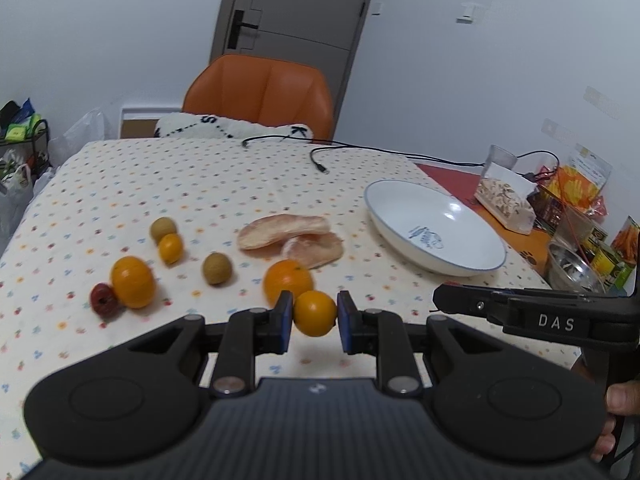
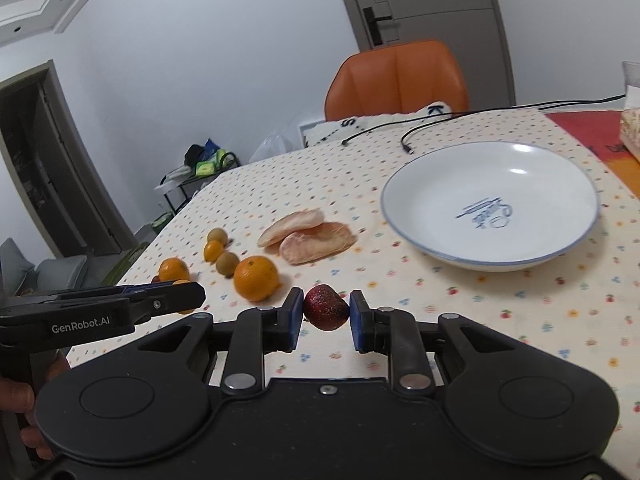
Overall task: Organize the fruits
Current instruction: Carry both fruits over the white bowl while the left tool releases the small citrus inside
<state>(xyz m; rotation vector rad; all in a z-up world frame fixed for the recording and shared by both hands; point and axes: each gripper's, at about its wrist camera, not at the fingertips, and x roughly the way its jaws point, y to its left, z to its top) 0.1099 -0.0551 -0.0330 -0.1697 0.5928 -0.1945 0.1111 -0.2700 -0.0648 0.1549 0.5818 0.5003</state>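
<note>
Two grippers held above the dotted-cloth worktop point(image 1: 200, 184): left gripper point(image 1: 315, 314) clamped on a small orange fruit point(image 1: 315, 312), right gripper point(image 2: 326, 314) clamped on a dark red fruit point(image 2: 325, 307), white plate point(image 2: 404, 196) empty beyond, orange chair point(image 1: 260, 92) and grey door point(image 1: 296, 4) behind.

White capitals "DAS" stand on the side of the right gripper point(image 1: 440, 300), seen from the left wrist view. "GenRobot.AI" is printed in white on the side of the left gripper point(image 2: 198, 294), seen from the right wrist view. Black letters "S" and "K" show on the white cushion point(image 1: 224, 126) at the table's far edge. The plate point(image 2: 404, 184) bears a blue script mark in its middle, too small and slanted to read.
</note>
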